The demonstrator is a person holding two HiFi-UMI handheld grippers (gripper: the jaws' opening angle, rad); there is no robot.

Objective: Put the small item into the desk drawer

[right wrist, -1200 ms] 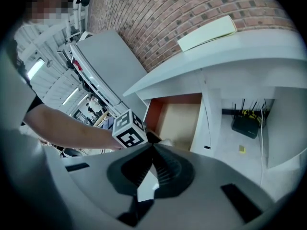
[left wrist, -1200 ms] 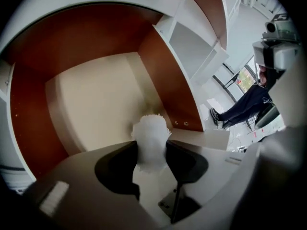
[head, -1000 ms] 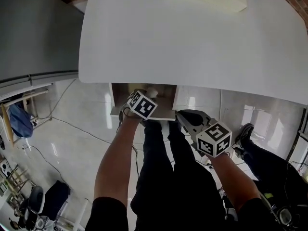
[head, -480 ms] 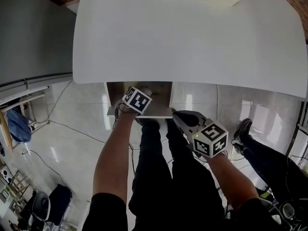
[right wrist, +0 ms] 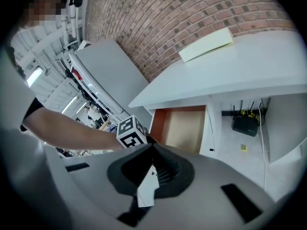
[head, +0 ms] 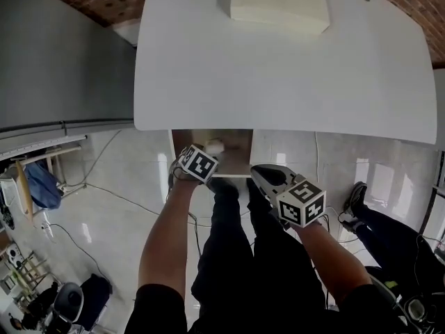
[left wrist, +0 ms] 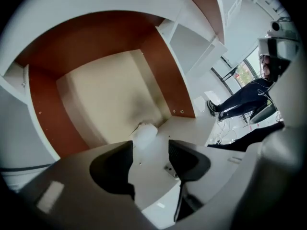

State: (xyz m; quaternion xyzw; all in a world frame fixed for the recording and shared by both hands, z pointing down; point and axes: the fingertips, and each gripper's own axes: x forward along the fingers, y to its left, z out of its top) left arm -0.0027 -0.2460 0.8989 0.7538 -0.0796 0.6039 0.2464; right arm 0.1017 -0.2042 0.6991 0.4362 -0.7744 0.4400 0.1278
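The small white item (left wrist: pixel 144 131) lies on the pale floor of the open desk drawer (left wrist: pixel 100 90), near its front right corner. My left gripper (left wrist: pixel 149 150) hovers just short of it. Its jaws are opening, and the item lies beyond the tips with no pad touching it. In the head view the item (head: pixel 214 145) shows in the drawer (head: pixel 236 145) just past the left gripper (head: pixel 201 157). My right gripper (head: pixel 262 173) is shut and hangs in front of the drawer, to its right. In its own view the right gripper (right wrist: pixel 152 163) faces the drawer (right wrist: pixel 184 128).
A flat cream pad (head: pixel 274 2) lies at the back of the white desk top (head: pixel 278 75). A grey cabinet (head: pixel 62 54) stands to the left. A black router (right wrist: pixel 245 123) sits on the floor under the desk. Another person's legs (head: pixel 389 221) are at the right.
The left gripper has drawn back slightly toward the drawer's front, and the white item now lies apart from it. The right gripper has hardly moved.
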